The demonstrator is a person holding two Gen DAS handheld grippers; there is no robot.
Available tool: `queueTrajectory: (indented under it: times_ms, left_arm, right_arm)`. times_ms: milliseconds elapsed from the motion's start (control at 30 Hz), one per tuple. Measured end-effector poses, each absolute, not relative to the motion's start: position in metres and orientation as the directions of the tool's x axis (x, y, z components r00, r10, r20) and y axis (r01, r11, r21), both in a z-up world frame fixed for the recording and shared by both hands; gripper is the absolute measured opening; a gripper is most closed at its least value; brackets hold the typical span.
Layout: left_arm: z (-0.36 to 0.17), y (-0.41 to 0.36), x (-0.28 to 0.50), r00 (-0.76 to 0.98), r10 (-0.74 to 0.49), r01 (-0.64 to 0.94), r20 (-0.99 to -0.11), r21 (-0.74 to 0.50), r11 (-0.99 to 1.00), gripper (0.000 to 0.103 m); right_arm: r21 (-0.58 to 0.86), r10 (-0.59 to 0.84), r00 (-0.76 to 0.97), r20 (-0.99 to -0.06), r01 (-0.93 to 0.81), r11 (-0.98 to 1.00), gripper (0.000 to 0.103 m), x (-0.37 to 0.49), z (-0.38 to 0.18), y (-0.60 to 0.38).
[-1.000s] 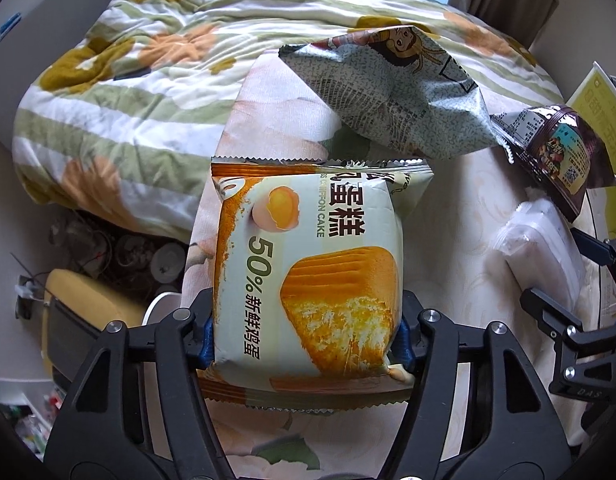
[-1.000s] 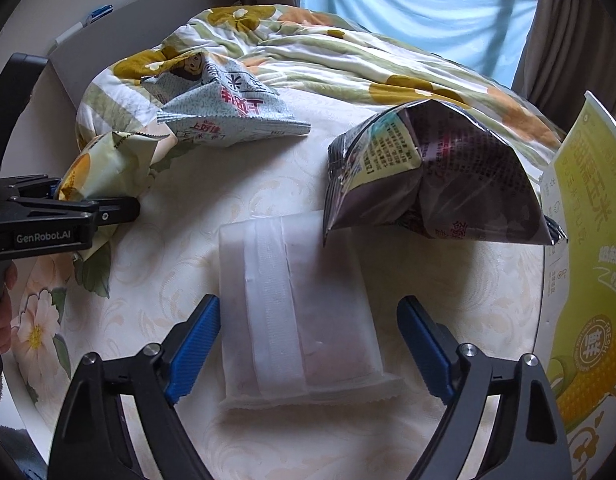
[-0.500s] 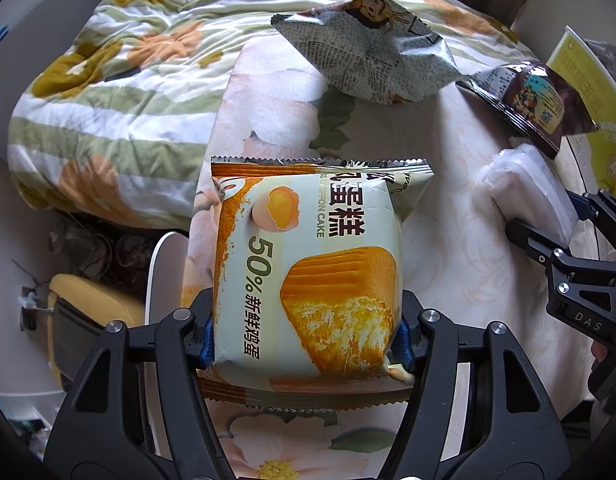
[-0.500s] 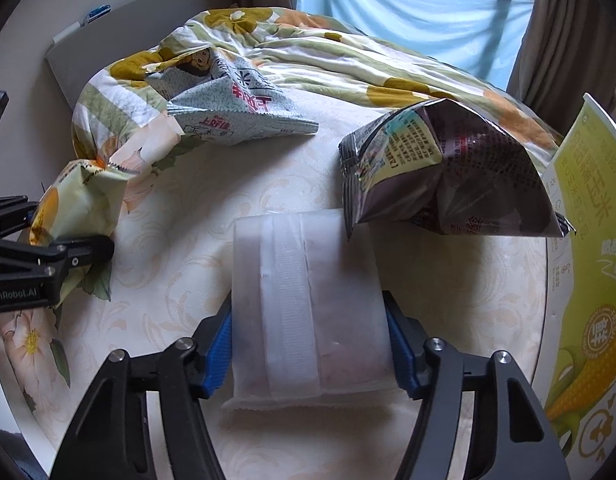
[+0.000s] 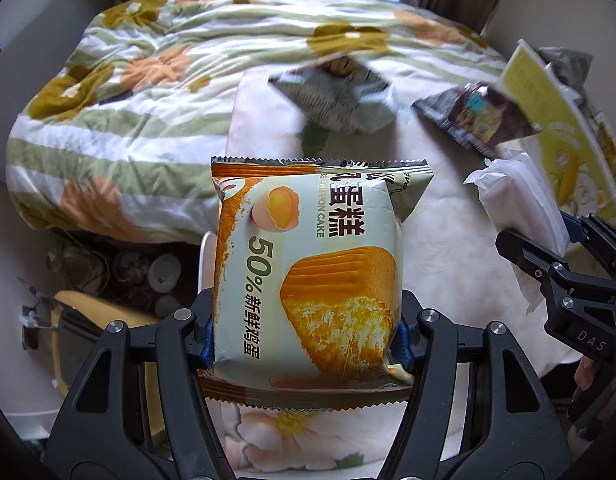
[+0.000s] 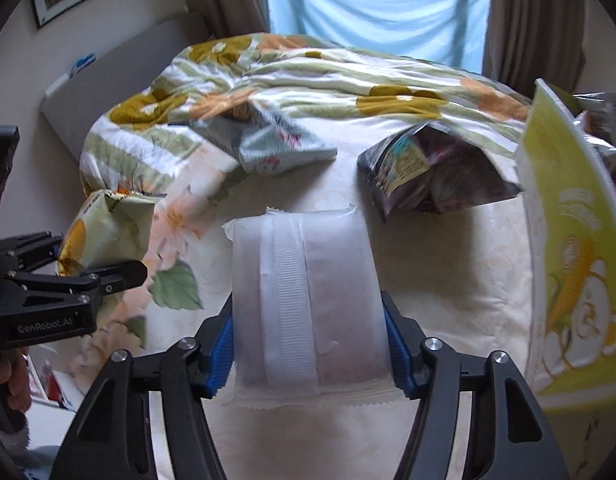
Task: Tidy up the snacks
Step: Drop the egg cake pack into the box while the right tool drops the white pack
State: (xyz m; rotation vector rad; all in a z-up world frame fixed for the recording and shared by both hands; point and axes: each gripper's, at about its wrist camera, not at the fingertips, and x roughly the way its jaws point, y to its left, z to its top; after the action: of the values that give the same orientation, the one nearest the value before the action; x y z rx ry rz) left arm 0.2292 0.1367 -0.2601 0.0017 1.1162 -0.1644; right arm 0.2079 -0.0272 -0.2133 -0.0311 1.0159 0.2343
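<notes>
My left gripper (image 5: 306, 340) is shut on a chiffon cake packet (image 5: 308, 276) with an egg and cake picture, held above the bed's left edge; the packet also shows in the right wrist view (image 6: 104, 232). My right gripper (image 6: 309, 344) is shut on a white translucent packet (image 6: 304, 296), lifted off the mattress; it also shows in the left wrist view (image 5: 523, 208). A grey cartoon snack bag (image 6: 268, 140) and a dark purple snack bag (image 6: 435, 172) lie on the cream mattress (image 6: 447, 280) further back.
A yellow box with a corn picture (image 6: 571, 248) stands at the right, with more bags inside. A crumpled floral quilt (image 5: 148, 92) covers the far bed. Floor clutter and a yellow object (image 5: 88, 320) lie below the bed's left edge.
My right gripper closed on the white packet and lifted it. Both grippers rose, the left one keeping the cake packet.
</notes>
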Motion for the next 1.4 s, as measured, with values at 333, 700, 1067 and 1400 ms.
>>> queueTrajectory:
  times_ms: [333, 700, 1067, 1400]
  left_arm:
    - [-0.154, 0.079, 0.233, 0.548, -0.283, 0.316, -0.788, -0.118, 0.941, 0.06]
    - [-0.103, -0.07, 0.24, 0.565, -0.403, 0.432, -0.72, -0.158, 0.888, 0.061]
    - [-0.122, -0.237, 0.25, 0.504, -0.448, 0.495, -0.739, -0.177, 0.85, 0.061]
    - [-0.157, -0.313, 0.243, 0.488, -0.346, 0.484, -0.802, -0.081, 0.871, 0.103]
  right_arm:
    - [0.134, 0.094, 0.632, -0.769, 0.016, 0.991, 0.059, 0.177, -0.115, -0.088]
    - [0.073, -0.041, 0.673, -0.738, 0.139, 0.988, 0.059, 0.15, -0.057, -0.221]
    - [0.062, -0.058, 0.683, -0.728, 0.15, 0.987, 0.059, 0.146, -0.043, -0.334]
    - [0.078, -0.041, 0.669, -0.742, 0.148, 0.986, 0.059, 0.151, -0.043, -0.387]
